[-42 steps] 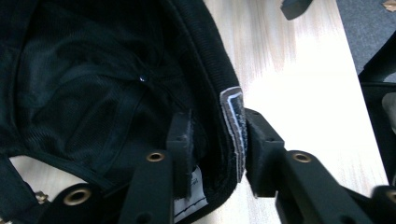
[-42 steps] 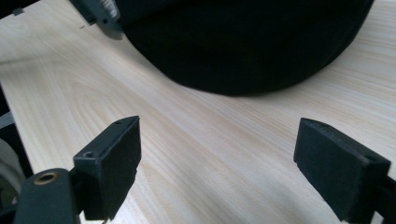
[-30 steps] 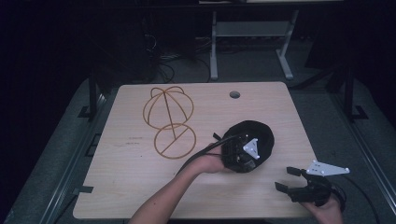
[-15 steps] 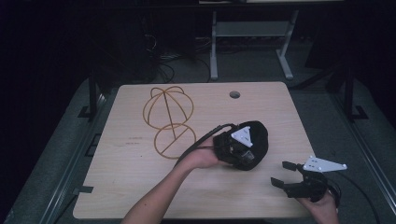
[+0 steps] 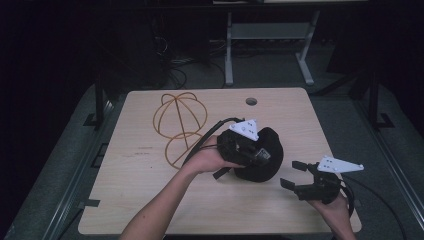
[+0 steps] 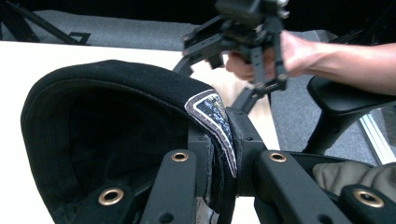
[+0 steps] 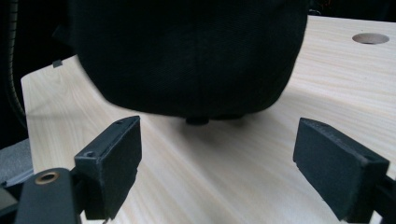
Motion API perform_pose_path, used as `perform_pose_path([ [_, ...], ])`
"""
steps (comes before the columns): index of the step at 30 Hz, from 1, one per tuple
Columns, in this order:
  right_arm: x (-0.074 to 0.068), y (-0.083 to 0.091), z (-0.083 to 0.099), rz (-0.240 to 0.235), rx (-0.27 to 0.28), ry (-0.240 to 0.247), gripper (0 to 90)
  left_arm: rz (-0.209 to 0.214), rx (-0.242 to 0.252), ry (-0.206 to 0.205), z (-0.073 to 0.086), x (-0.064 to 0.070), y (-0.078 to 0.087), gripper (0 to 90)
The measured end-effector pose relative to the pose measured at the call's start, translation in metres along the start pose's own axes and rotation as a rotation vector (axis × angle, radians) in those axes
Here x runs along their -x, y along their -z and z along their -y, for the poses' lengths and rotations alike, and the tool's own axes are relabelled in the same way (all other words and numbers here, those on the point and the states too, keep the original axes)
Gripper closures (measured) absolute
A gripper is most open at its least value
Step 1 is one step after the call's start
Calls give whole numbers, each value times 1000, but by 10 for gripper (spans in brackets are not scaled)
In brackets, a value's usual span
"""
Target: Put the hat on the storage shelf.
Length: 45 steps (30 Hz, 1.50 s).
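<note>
A black cap rests on the light wooden table, a little right of centre. My left gripper is shut on the cap's rim. In the left gripper view the jaws pinch the rim beside a sewn patch, and the cap's hollow inside faces the camera. My right gripper stands open just right of the cap, low over the table. In the right gripper view its two pads are spread wide, with the cap's crown straight ahead and nothing between them.
A gold wire frame of rounded loops lies on the table left of the cap. A round hole sits near the table's far edge. Dark floor and a metal stand lie beyond. The table's left half is bare wood.
My left gripper has drawn the cap's rim up and to the left, tilting the cap. My right gripper has moved left and forward, closer to the cap, and stays open.
</note>
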State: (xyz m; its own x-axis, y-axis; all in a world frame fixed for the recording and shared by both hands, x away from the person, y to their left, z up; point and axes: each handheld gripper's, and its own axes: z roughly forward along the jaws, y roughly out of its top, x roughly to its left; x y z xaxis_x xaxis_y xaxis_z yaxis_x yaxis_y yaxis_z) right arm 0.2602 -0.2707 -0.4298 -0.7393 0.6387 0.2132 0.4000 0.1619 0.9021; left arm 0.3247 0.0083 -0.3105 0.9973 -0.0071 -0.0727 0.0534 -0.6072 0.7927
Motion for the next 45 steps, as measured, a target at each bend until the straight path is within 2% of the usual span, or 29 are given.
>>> perform_pose_path([
  [3,1,-3,-6,-9,27,1,153,13,-1,-16,-4,3,0,813],
  [7,1,-4,-10,-22,62,11,189,78,-3,-56,-13,11,-6,814],
  [9,2,-5,-9,-32,59,8,225,87,-10,-65,-14,13,-8,814],
  [10,2,-6,-9,-36,62,13,253,98,-21,-90,-17,16,-11,814],
  [16,1,-2,-8,-96,84,21,479,124,-35,-139,-28,22,-15,816],
  [23,-1,0,-9,-120,125,53,808,121,-17,-140,-28,24,-8,815],
  [26,-2,3,-9,-113,132,57,876,114,-18,-137,-24,24,-4,815],
  [33,-1,10,-12,-107,144,42,895,93,13,-111,-11,22,6,783],
  [36,-2,15,-19,-81,136,57,897,45,1,-101,-3,21,14,737],
  [37,-2,15,-19,-81,136,57,897,45,1,-101,-3,21,14,725],
  [39,-3,18,-24,-90,129,62,898,19,1,-92,5,22,18,702],
  [45,-5,20,-34,-73,91,84,899,-41,-23,-88,18,24,23,613],
])
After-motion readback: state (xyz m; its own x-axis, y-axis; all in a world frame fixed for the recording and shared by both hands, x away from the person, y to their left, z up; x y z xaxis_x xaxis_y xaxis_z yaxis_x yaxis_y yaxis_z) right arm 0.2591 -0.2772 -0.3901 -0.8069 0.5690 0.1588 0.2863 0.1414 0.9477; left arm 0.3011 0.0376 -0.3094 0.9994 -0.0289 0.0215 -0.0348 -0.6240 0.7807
